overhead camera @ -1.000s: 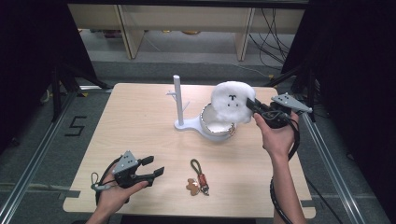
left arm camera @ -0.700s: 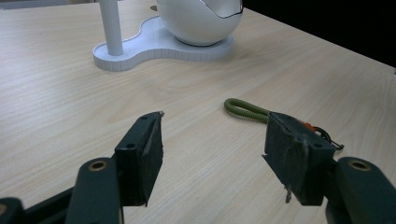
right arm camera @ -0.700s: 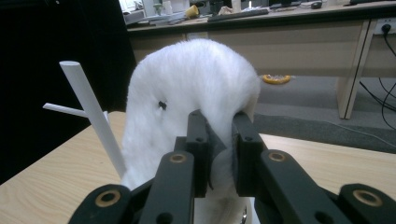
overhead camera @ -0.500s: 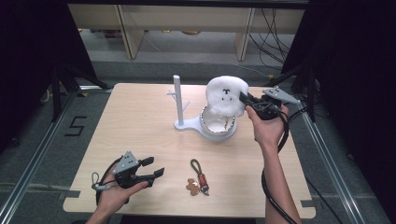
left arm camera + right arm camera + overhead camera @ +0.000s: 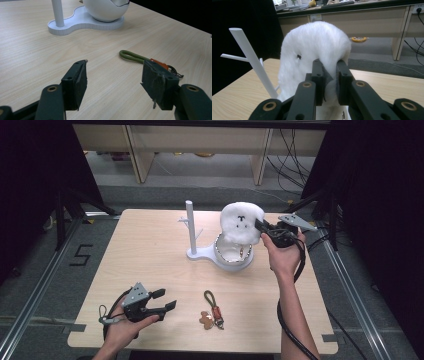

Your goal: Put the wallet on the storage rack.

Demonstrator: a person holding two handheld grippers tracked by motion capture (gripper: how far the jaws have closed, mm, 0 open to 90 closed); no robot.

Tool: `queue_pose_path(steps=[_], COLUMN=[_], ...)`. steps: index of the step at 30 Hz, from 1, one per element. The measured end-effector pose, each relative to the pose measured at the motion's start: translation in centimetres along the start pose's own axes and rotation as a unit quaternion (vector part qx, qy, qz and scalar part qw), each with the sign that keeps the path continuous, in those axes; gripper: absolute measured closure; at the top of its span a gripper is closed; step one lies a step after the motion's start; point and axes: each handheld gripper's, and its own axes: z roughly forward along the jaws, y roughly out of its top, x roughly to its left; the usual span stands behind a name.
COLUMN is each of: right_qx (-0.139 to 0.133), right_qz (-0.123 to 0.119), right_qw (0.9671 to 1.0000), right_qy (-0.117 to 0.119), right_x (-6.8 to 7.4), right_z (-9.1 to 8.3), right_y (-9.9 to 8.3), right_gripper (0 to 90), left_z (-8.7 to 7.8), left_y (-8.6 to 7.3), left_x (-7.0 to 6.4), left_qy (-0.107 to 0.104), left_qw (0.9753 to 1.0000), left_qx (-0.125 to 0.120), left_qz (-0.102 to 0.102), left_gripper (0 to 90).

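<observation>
High view: the right gripper (image 5: 261, 226) pinches a fluffy white plush toy with small black face marks (image 5: 241, 222), holding it in the air over the round white bowl (image 5: 232, 254) of a white plastic stand with an upright post (image 5: 190, 226), far and right of centre on the pale wooden table (image 5: 150, 255). At the near left the left gripper (image 5: 165, 300) rests low with its jaws spread apart, gripping nothing. A green-looped keychain with an orange tag (image 5: 214, 306) lies just right of it.
</observation>
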Motion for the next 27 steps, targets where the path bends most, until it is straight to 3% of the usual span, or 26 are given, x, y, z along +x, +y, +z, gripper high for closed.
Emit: queue_pose_path(steps=[1,2,9,12,13,19,23,24,27], right_qx=[-0.002,-0.002,0.0,0.007,0.007,0.009,0.018,0.016,0.02], right_qz=[-0.008,0.002,-0.004,0.007,-0.006,-0.01,0.004,-0.006,-0.007], right_qw=[1.0,1.0,1.0,0.9999,0.9999,0.9999,0.9998,0.9999,0.9998], right_qy=[-0.003,0.001,-0.001,-0.004,-0.007,-0.004,-0.007,-0.002,0.0], right_x=[-0.1,0.1,0.2,0.3,0.1,0.0,0.3,0.1,0.1], right_z=[0.1,0.2,0.4,0.4,0.5,0.8,0.9,1.1,1.3], right_y=[-0.1,-0.2,-0.2,-0.4,-0.5,-0.9,-1.1,-1.3,-1.5], right_gripper=[80.8,80.8,80.7,80.7,80.7,80.7,80.6,80.6,80.6], left_z=[0.0,0.0,0.0,0.0,0.0,0.0,-0.1,-0.1,-0.1], left_y=[0.0,0.0,-0.1,-0.1,-0.1,-0.1,-0.1,-0.2,-0.2], left_x=[0.0,0.0,0.0,0.0,0.0,0.0,0.1,0.1,0.1], left_qy=[0.0,0.0,-0.001,-0.001,-0.001,0.0,0.0,0.0,0.0], left_qw=[1.0,1.0,1.0,1.0,1.0,1.0,1.0,1.0,1.0], left_qx=[0.0,0.0,0.0,0.001,0.001,0.002,0.003,0.003,0.003], left_qz=[0.0,0.0,-0.001,-0.001,-0.001,-0.001,0.001,0.0,-0.001], left_gripper=[36.4,36.4,36.4,36.4,36.4,36.3,36.3,36.3,36.3])
